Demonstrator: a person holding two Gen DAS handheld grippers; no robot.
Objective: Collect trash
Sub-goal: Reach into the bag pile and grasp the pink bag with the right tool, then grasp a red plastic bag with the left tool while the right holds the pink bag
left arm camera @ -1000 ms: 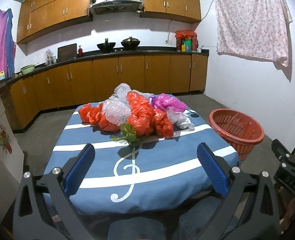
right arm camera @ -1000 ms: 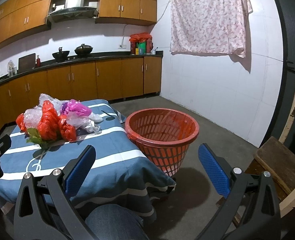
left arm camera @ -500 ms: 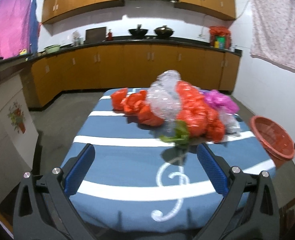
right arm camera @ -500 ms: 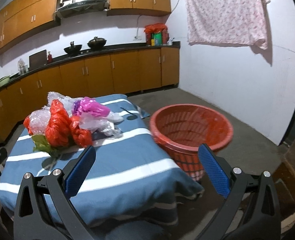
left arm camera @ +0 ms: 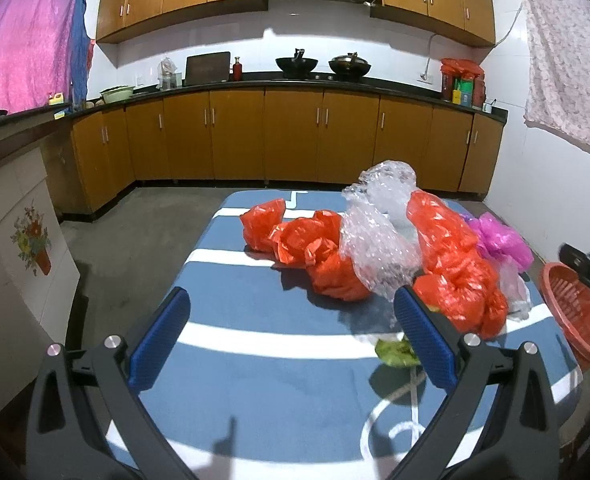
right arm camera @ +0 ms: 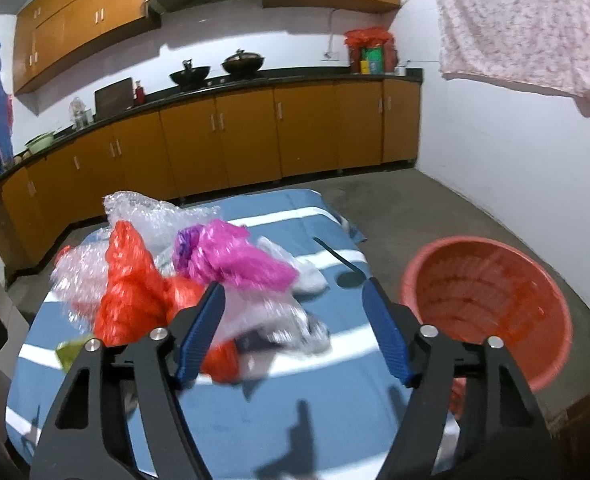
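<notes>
A heap of trash lies on the blue striped table: crumpled red bags, bubble wrap, a pink bag and a green scrap. My left gripper is open above the table, just short of the heap's left side, with nothing between its fingers. My right gripper is at the heap's right side with its jaws closing. A clear plastic bag lies between the fingertips, and the pads do not press on it. The pink bag and a red bag sit just beyond the left finger.
A red plastic basket stands on the floor right of the table, also at the right edge of the left view as basket. Wooden cabinets line the back wall. A cloth hangs on the right wall.
Both grippers have come closer to the heap. The left view has swung to the table's left side. The right one has turned from the basket to the heap, and its jaws have narrowed.
</notes>
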